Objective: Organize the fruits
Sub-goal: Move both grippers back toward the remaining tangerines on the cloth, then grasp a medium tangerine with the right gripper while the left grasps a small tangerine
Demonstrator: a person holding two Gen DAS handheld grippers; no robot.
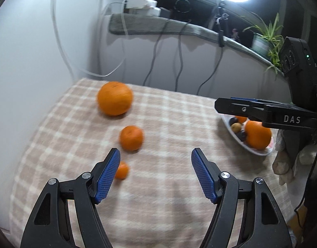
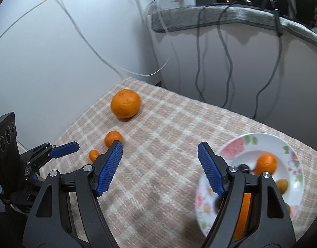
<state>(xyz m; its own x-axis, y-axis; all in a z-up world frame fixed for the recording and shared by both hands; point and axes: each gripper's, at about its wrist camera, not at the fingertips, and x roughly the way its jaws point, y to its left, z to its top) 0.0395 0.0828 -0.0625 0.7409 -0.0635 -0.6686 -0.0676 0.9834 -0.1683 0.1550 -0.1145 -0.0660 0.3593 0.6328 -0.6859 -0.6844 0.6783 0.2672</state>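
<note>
text: "DAS" | on: right tool side, white letters

A counter carries a beige and white checked cloth. Three oranges lie on the cloth in a row, apart from one another: a big orange farthest back, a mid orange nearer, a small orange nearest. A flowered plate holding fruit sits on the cloth at the right.

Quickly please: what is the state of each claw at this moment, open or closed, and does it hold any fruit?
Left claw: open, holds nothing; only checked beige tablecloth lies between its blue pads.
Right claw: open, holds nothing.
</note>
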